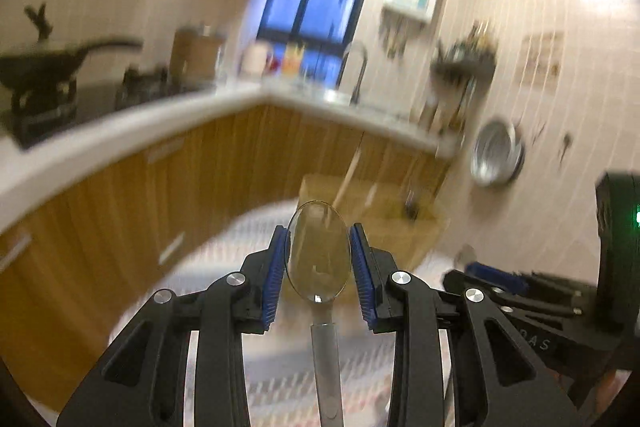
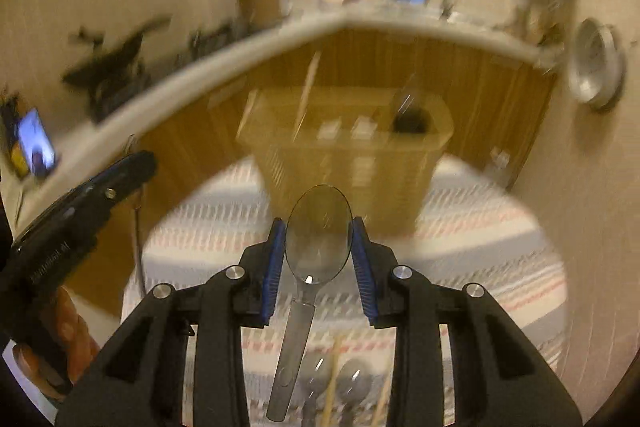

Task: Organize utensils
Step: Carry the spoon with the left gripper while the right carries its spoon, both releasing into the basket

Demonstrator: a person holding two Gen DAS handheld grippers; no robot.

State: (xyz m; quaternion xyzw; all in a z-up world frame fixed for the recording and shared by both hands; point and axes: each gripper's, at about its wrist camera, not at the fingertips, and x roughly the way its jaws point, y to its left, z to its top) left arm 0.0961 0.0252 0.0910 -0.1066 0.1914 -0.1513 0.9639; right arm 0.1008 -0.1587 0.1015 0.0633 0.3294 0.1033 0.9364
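Gripping a clear plastic spoon (image 1: 319, 251) by its bowl, the left gripper (image 1: 319, 271) points level toward the wooden utensil caddy (image 1: 384, 223) on the striped tablecloth (image 1: 224, 247). The right gripper (image 2: 319, 255), tilted slightly downward, clamps a second clear spoon (image 2: 319, 231) likewise, before the caddy (image 2: 352, 155). More spoons (image 2: 352, 385) and chopsticks (image 2: 332, 379) lie on the cloth (image 2: 480, 227) below.

left gripper (image 1: 319, 269) clamped, right gripper (image 2: 319, 259) clamped, side by side

Utensil holder (image 2: 352, 147) close ahead, chopsticks (image 2: 306, 87) upright
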